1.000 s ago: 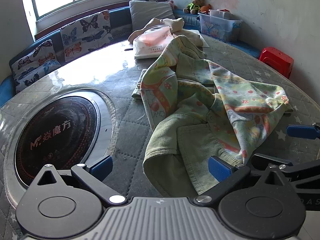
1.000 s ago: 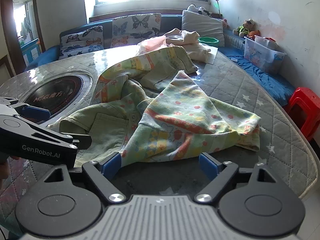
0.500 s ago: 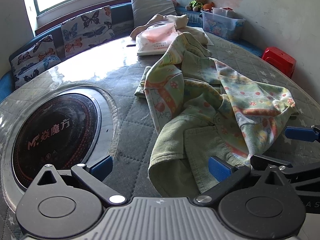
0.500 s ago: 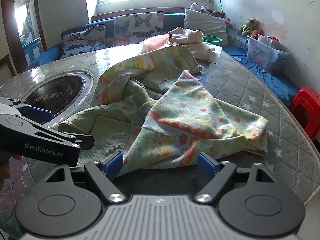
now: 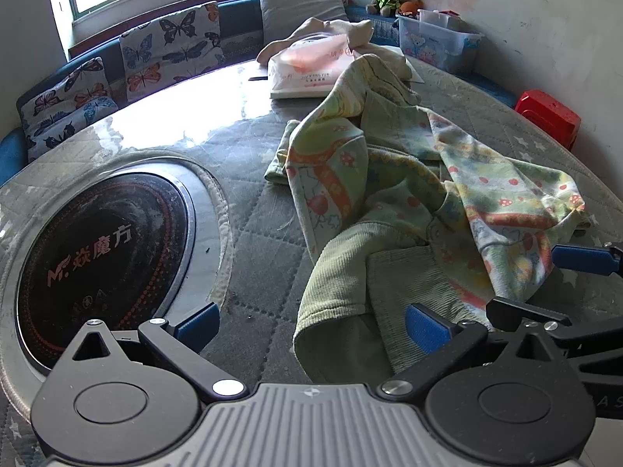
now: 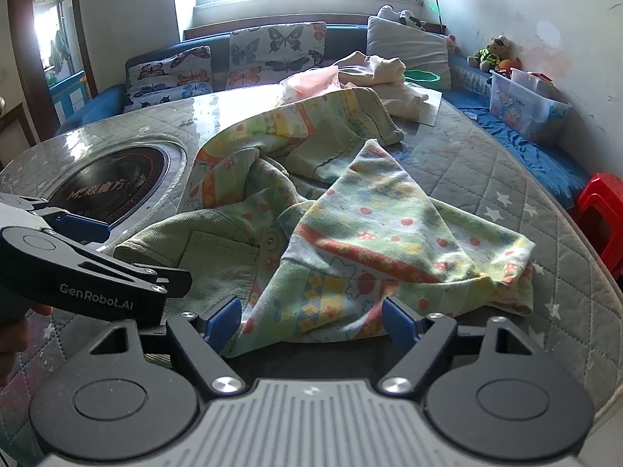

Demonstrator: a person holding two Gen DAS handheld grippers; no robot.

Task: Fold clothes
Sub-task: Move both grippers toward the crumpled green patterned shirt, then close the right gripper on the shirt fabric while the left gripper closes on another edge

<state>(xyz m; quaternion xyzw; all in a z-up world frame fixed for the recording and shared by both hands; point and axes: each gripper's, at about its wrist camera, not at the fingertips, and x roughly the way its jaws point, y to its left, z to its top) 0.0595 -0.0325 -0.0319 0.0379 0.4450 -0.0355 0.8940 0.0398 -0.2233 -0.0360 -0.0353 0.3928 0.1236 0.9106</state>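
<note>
A: Two grippers, both spread wide and gripping nothing, as we read it. From the left wrist view, our left gripper (image 5: 311,327) hovers low over the quilted table cover (image 5: 257,241). The patterned children's garment (image 5: 409,210) lies ahead and to the right of it; the green ribbed edge with the pocket (image 5: 412,280) comes in beside the right fingertip, and the left fingertip sits over bare quilt.

B: And its long axis?

A: It runs away from us, from that ribbed edge near the tool up toward the far tissue pack (image 5: 307,66). The round induction hob (image 5: 97,257) is to the left of the tool.

B: From the right wrist view, our right gripper (image 6: 311,321) has the near printed hem (image 6: 311,311) lying straight ahead between its spread fingertips; whether the cloth touches the pads we cannot tell. The garment here spreads ahead and to both sides, crumpled, not folded flat.

A: So which is nearer?

B: We judge each is near its own edge: left by the ribbed pocket side, right by the printed hem.

A: What does your view add?

B: The left gripper's side (image 6: 89,272) and the button (image 6: 269,239) beside the pocket. Yours alone shows the hob whole.
</note>
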